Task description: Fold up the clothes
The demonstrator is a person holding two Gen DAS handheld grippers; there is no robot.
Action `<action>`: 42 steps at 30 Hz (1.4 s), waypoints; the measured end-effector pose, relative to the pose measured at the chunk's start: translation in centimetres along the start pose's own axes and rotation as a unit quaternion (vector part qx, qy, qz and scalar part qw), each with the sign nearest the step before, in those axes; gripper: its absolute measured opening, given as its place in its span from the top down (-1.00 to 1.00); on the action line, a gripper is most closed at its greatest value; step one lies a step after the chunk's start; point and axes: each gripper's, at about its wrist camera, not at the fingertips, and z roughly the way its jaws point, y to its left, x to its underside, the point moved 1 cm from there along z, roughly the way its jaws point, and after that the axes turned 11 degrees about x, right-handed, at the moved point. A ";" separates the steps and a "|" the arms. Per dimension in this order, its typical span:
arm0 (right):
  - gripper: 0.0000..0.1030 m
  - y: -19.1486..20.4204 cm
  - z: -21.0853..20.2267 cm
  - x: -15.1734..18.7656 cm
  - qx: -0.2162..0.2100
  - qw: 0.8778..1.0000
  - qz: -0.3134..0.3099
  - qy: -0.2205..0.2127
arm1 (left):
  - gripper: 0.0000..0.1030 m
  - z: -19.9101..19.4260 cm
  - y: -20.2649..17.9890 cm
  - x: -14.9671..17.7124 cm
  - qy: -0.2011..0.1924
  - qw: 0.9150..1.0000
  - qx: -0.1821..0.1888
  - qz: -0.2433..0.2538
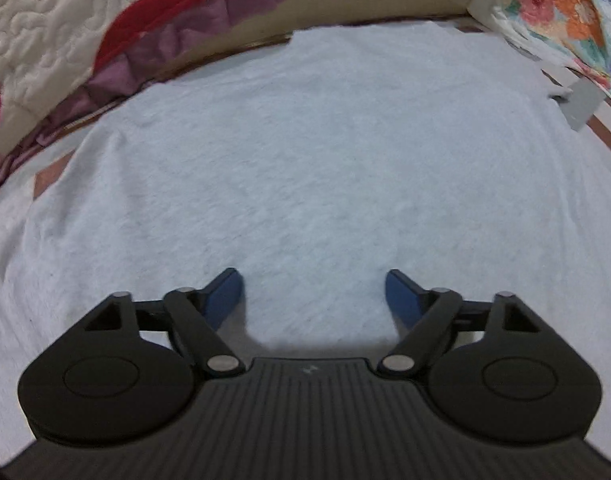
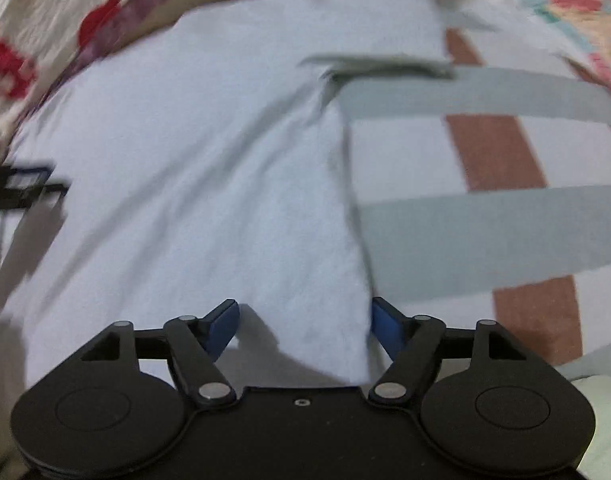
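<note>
Below both grippers lies a pale blue garment, spread over a bed sheet with grey and brown stripes. The left gripper hangs over the broad middle of the cloth with its two blue fingers wide apart and nothing between them. The right gripper is also spread wide and holds nothing; the right side edge of the garment runs up between its fingers, close to the right one. This view is blurred, so finer detail is unclear.

A sleeve seems to turn out to the right at the far end of that edge. The cloth looks mostly flat and smooth, which fits either a garment laid out ready for a fold or one just smoothed after a fold; how many layers it has cannot be told. If the side edge is to be taken, the right gripper would need to come down onto it and close, so that it catches the fabric and not the sheet under it.
</note>
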 end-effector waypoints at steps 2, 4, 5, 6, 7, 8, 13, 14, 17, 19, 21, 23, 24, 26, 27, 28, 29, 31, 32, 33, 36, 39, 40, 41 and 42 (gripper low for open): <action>-0.22 0.7 -0.1 0.6 0.007 1.000 -0.020 -0.007 | -0.68 0.0 -0.1 -0.1 -0.010 1.000 -0.009 -0.013; 0.27 -0.1 -0.4 1.1 0.006 0.999 0.013 -0.035 | -0.71 0.3 -0.2 -0.2 -0.019 0.999 -0.020 -0.028; 0.95 -0.7 -0.6 1.5 0.003 0.999 0.016 -0.049 | -0.71 0.4 -0.2 -0.3 -0.024 0.999 -0.026 -0.038; 0.96 -1.2 -0.9 1.9 -0.001 0.998 0.015 -0.064 | -0.70 0.3 -0.3 -0.4 -0.024 0.997 -0.041 -0.055; 0.98 -1.9 -1.2 2.5 0.005 0.997 0.010 -0.078 | -0.64 0.2 -0.4 -0.4 -0.023 0.995 -0.057 -0.073; 0.99 -2.4 -1.6 3.0 0.018 0.995 -0.014 -0.093 | -0.61 -0.6 -0.8 0.2 -0.025 0.993 -0.073 -0.086; 1.00 -6.9 -1.0 5.1 0.048 0.987 -0.083 -0.130 | -0.60 -4.9 -3.2 3.6 -0.031 0.976 -0.153 -0.151; 1.00 -7.8 -1.0 5.3 0.019 0.990 -0.059 -0.127 | -0.54 -5.8 -3.7 4.3 -0.033 0.971 -0.169 -0.164; 0.89 -10.0 -1.3 5.7 -0.086 0.990 0.027 -0.112 | -0.51 -8.4 -5.1 6.3 -0.036 0.955 -0.217 -0.201; 0.80 -11.6 -1.5 5.9 -0.155 0.979 0.085 -0.101 | -0.51 -10.1 -6.0 7.7 -0.039 0.941 -0.248 -0.226; 0.79 -11.8 -1.8 5.9 -0.202 0.968 0.109 -0.098 | -0.51 -11.9 -8.5 8.9 -0.054 0.935 -0.261 -0.233; 0.76 -10.2 -1.9 5.5 -0.213 0.968 0.079 -0.108 | -0.51 -13.4 -11.1 10.3 -0.058 0.930 -0.277 -0.233; 0.73 -9.4 -2.1 5.3 -0.212 0.968 0.061 -0.118 | -0.51 -13.9 -12.0 10.8 -0.043 0.927 -0.289 -0.234; 0.68 -8.2 -2.8 5.1 -0.211 0.968 0.029 -0.134 | -0.51 -15.0 -13.1 11.4 0.002 0.935 -0.266 -0.235; 0.64 -8.0 -3.3 5.2 -0.212 0.967 0.016 -0.140 | -0.52 -15.8 -13.7 11.8 0.028 0.941 -0.245 -0.233; 0.61 -7.8 -3.7 5.3 -0.214 0.966 0.003 -0.146 | -0.52 -17.4 -14.2 12.5 0.037 0.945 -0.235 -0.226; 0.56 -7.6 -4.2 5.4 -0.215 0.965 -0.010 -0.151 | -0.53 -18.9 -14.4 13.4 0.029 0.941 -0.250 -0.226; 0.51 -7.2 -5.1 5.6 -0.218 0.962 -0.036 -0.163 | -0.52 -20.9 -14.6 16.0 0.014 0.931 -0.271 -0.245; 0.47 -7.3 -5.4 6.2 -0.217 0.961 -0.045 -0.163 | -0.52 -21.3 -14.5 17.7 0.009 0.924 -0.275 -0.265; 0.46 -7.6 -5.7 7.0 -0.216 0.961 -0.054 -0.162 | -0.51 -21.7 -14.4 19.4 0.003 0.918 -0.279 -0.284; 0.46 -8.4 -6.8 10.1 -0.210 0.963 -0.065 -0.154 | -0.30 -21.1 -12.9 24.0 0.027 0.898 -0.267 -0.348; 0.40 -10.1 -7.8 13.8 -0.204 0.969 -0.040 -0.131 | -0.25 -22.0 -11.2 24.9 -0.019 0.896 -0.226 -0.383; 0.37 -10.7 -8.1 15.0 -0.201 0.972 -0.028 -0.121 | -0.27 -22.4 -10.8 24.9 -0.039 0.898 -0.210 -0.384; 0.33 -11.3 -8.6 16.1 -0.197 0.973 -0.013 -0.116 | -0.27 -22.6 -10.6 24.9 -0.046 0.903 -0.197 -0.380; 0.28 -11.8 -9.1 17.2 -0.193 0.975 0.003 -0.112 | -0.27 -22.7 -10.5 25.2 -0.047 0.904 -0.177 -0.386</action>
